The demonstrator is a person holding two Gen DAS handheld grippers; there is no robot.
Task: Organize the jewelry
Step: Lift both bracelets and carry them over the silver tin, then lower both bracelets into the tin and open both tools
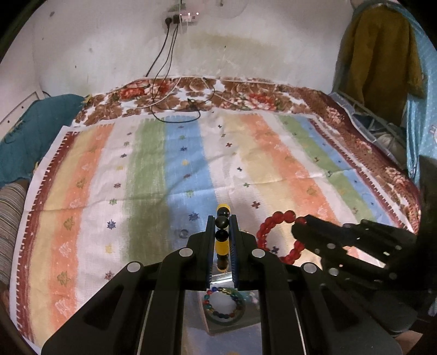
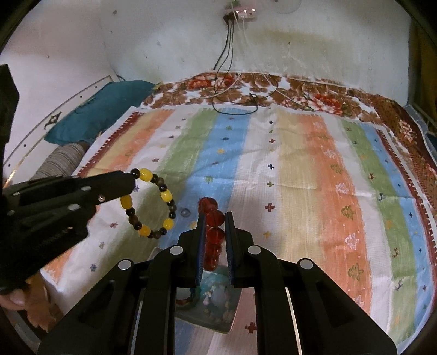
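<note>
My left gripper (image 1: 221, 221) is shut on a yellow and black bead bracelet (image 1: 222, 245), held edge-on above the bed; in the right wrist view this gripper (image 2: 128, 182) comes in from the left with the bracelet (image 2: 166, 195) hanging as a ring. My right gripper (image 2: 214, 221) is shut on a red bead bracelet (image 2: 214, 234); in the left wrist view it (image 1: 297, 226) holds the red ring (image 1: 270, 226) at the right. Below the grippers lies a small tray (image 1: 218, 326) with a multicoloured bead bracelet (image 1: 236, 301); it also shows in the right wrist view (image 2: 232, 308).
A striped, patterned cloth (image 1: 153, 169) covers the bed. Black and white cables (image 1: 177, 109) lie at the far edge below a wall socket (image 1: 174, 19). A teal pillow (image 1: 30, 136) lies at the left. Clothes (image 1: 379, 57) hang at the right.
</note>
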